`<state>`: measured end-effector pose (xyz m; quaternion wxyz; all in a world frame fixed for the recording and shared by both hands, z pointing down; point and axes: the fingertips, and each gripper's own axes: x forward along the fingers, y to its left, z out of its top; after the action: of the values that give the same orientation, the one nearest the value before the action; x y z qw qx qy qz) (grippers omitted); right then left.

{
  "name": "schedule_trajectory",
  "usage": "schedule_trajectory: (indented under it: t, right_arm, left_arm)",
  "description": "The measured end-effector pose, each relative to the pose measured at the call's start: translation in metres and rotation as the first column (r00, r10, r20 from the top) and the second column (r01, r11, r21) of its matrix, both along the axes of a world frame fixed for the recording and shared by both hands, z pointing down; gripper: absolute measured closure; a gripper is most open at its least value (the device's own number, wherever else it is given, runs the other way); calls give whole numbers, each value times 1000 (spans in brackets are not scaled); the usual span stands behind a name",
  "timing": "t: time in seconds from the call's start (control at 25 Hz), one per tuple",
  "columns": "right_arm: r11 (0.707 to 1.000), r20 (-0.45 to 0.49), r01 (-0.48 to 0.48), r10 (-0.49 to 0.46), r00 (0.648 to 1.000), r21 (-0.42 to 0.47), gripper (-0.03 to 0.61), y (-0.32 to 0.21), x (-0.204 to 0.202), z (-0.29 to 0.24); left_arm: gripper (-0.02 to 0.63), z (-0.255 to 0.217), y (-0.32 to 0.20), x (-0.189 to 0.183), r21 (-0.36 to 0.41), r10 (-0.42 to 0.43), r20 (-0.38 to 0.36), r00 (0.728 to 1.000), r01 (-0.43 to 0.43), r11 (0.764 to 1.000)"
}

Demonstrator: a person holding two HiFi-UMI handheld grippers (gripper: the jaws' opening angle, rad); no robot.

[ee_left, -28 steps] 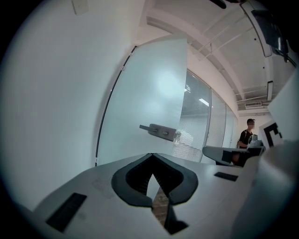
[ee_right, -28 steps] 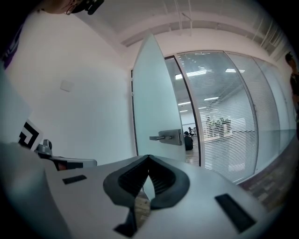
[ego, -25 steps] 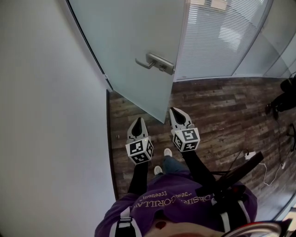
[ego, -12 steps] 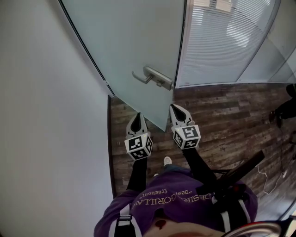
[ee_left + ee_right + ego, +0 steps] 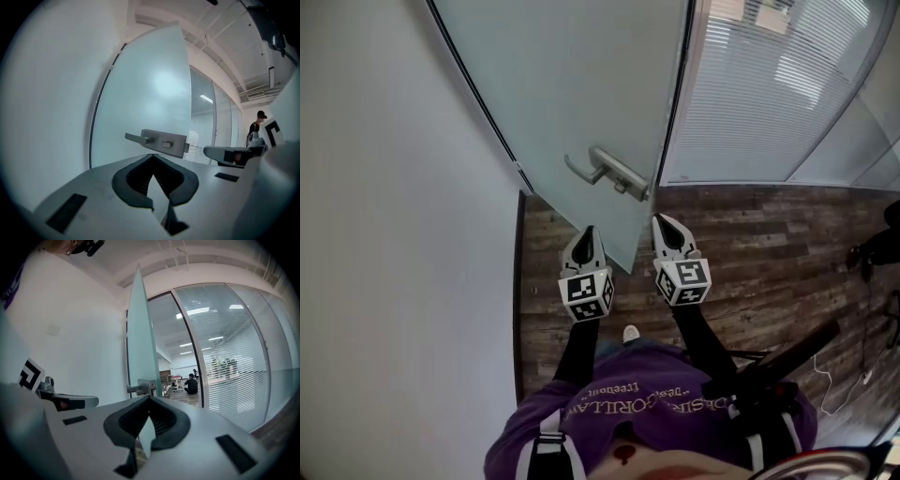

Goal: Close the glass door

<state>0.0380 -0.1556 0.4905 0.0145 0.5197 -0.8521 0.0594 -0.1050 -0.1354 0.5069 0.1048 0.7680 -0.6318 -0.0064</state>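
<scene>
- Head view: my left gripper (image 5: pixel 587 234) and right gripper (image 5: pixel 666 223) point forward side by side above the wood floor (image 5: pixel 750 244). Each has its jaws pressed together with nothing in them. The glass door (image 5: pixel 572 94) stands ajar just ahead of both tips, and its free lower corner shows between the two grippers. Its handle (image 5: pixel 605 172) lies ahead of the left jaws (no contact visible).
- Left gripper view: the jaw tips meet and hold nothing. The frosted face of the glass door fills the space beyond them. The handle sits just above the tips, its lever pointing to their left. A white wall (image 5: pixel 47 117) lies left of the jaws, and the right gripper shows to their right.
- Right gripper view: the tips are closed on each other, empty. The glass door is seen edge-on, rising ahead of the tips and slightly to their left, with the handle just above them. A slatted glass partition (image 5: pixel 234 343) stands to the right of the jaws, and the left gripper is off to their left.
</scene>
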Motion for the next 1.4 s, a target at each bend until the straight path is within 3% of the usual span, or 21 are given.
schedule_trajectory:
  t: [0.2,0.4,0.52,0.6,0.68,0.76,0.8,0.92,1.16,1.2,1.28,1.4]
  right_arm:
    - [1000,15,-5,5,1000,2,588,-9,0,-3]
    - [1000,41,-25,25,999,1,588,-15,-4,-8]
    - [1000,46,-28,28,999,2,588,-17,-10,-14]
    - [999,52,-32,32,998,-3,588,-16,-12,-16]
    - [999,63,-39,40,997,-10,588,-15,-14,-15]
    - [999,56,-45,45,997,-7,588,-15,-17,-12]
    - [999,53,-48,48,997,-5,588,-15,-19,-11]
    - [998,53,-57,57,997,5,588,-16,-20,-16]
    - [997,39,-70,69,997,25,588,-19,-22,-25]
    - [997,39,-72,71,997,28,588,-19,-23,-26]
    - [997,39,-75,74,996,32,588,-21,-23,-27]
    - [997,39,-74,73,997,23,588,-18,-28,-26]
  left_arm:
    - [612,-8,-11,-4,20,-6,14,1000,6,1000]
    - [612,-17,-28,0,47,112,29,993,-113,992]
    - [590,-25,-42,-2,56,160,117,980,-167,984]
    - [552,-20,-53,0,35,213,234,948,-227,973]
    - [518,-3,-63,2,-5,267,374,888,-286,958]
    - [490,11,-71,-1,-27,284,524,803,-317,948]
    - [472,14,-76,-4,-25,277,604,747,-330,944]
    - [445,14,-92,-6,-19,242,806,540,-385,923]
    - [430,-1,-118,0,-43,148,969,199,-453,891]
    - [430,0,-121,2,-58,146,977,156,-461,886]
    - [430,3,-127,5,-89,156,982,103,-475,875]
    - [430,10,-128,8,-121,175,983,64,-495,860]
